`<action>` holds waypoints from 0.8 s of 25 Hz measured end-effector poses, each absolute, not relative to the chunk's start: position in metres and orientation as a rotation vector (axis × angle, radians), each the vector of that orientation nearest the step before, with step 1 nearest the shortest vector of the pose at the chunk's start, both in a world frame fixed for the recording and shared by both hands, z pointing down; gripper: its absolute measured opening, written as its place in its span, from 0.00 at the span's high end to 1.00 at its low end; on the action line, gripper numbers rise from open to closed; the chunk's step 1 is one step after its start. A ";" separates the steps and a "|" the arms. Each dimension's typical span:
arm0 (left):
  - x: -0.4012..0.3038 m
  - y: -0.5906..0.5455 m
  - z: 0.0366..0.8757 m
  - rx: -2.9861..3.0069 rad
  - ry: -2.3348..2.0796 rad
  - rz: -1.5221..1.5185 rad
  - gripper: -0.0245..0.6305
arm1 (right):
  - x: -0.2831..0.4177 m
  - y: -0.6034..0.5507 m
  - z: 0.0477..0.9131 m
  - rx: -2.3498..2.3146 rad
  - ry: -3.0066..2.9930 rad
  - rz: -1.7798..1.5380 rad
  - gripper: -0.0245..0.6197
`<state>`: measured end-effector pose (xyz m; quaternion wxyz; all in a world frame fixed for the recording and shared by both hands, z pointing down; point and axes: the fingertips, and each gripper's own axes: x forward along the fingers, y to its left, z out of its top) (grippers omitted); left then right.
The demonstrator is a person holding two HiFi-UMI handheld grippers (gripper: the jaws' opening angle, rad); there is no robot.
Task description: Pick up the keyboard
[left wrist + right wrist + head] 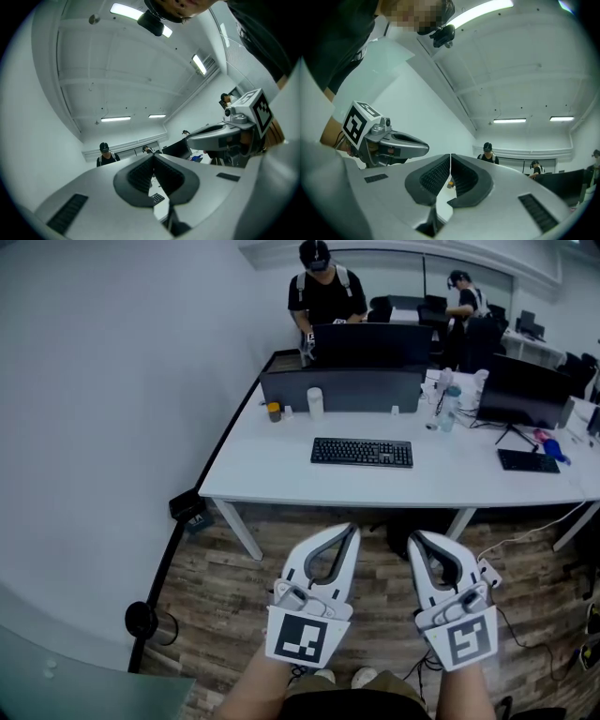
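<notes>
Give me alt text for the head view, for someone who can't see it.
A black rectangular keyboard lies untouched on a long white desk. In the foreground the white left tool and right tool are shut and empty, held over the wood-plank floor short of the desk. A person in black stands behind the desk.

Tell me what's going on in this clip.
A person stands back from the white desk, holding the left gripper and the right gripper out in front. Both are shut and empty. The black keyboard lies on the desk ahead of them, with neither gripper near it. The pickup has not yet begun.
</notes>
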<state>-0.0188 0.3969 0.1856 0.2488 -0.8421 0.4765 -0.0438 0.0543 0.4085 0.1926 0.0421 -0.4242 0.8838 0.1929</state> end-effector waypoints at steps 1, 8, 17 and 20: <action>-0.016 0.396 0.187 -2.288 1.309 -0.123 0.95 | 0.059 0.408 0.193 -1.289 2.702 0.582 0.91; 0.007 0.394 0.196 -2.277 1.350 -0.152 0.95 | 0.089 0.407 0.197 -1.271 2.685 0.551 0.91; 0.024 0.392 0.200 -2.276 1.348 -0.186 0.95 | 0.108 0.403 0.206 -1.260 2.681 0.504 0.91; 0.021 0.386 0.203 -2.268 1.354 -0.188 0.95 | 0.106 0.397 0.207 -1.243 2.680 0.499 0.91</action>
